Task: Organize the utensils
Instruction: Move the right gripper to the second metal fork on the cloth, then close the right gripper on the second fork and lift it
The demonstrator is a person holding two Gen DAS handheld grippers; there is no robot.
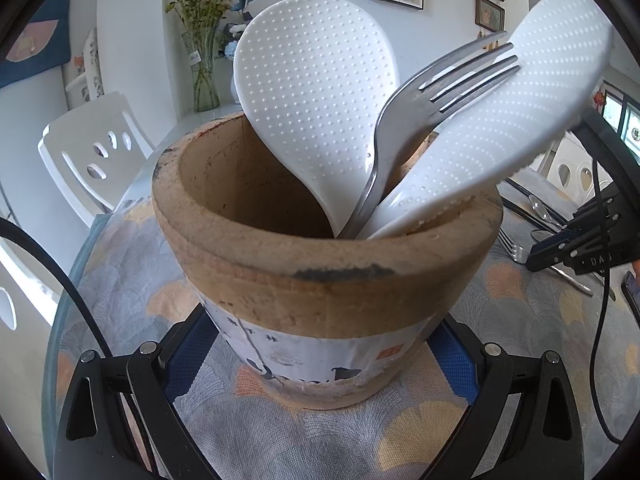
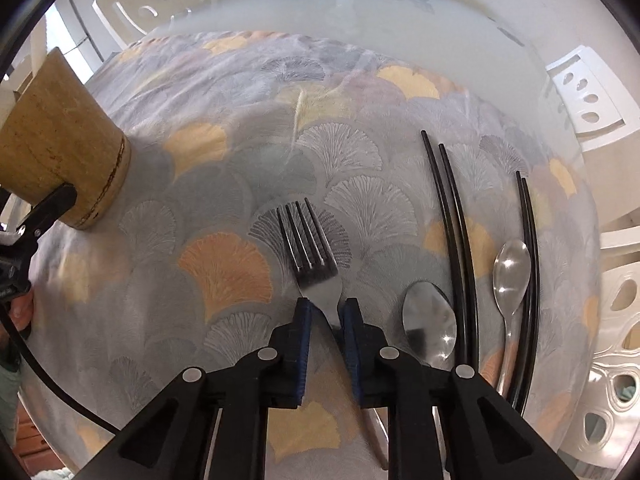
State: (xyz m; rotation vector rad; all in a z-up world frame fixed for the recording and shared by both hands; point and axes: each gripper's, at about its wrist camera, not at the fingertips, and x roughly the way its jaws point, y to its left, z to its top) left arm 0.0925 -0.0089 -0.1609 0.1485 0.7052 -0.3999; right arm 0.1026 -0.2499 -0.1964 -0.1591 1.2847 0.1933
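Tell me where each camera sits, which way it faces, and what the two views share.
Left wrist: on the left gripper, facing level-ish at the pot between its fingers; two paddles and a fork stand inside.
Right wrist: on the right gripper, looking steeply down at the tablecloth; its pads close on a lying fork, with spoons and chopsticks beside.
Shared: the pot, the tablecloth, and each view catches the other gripper at its edge.
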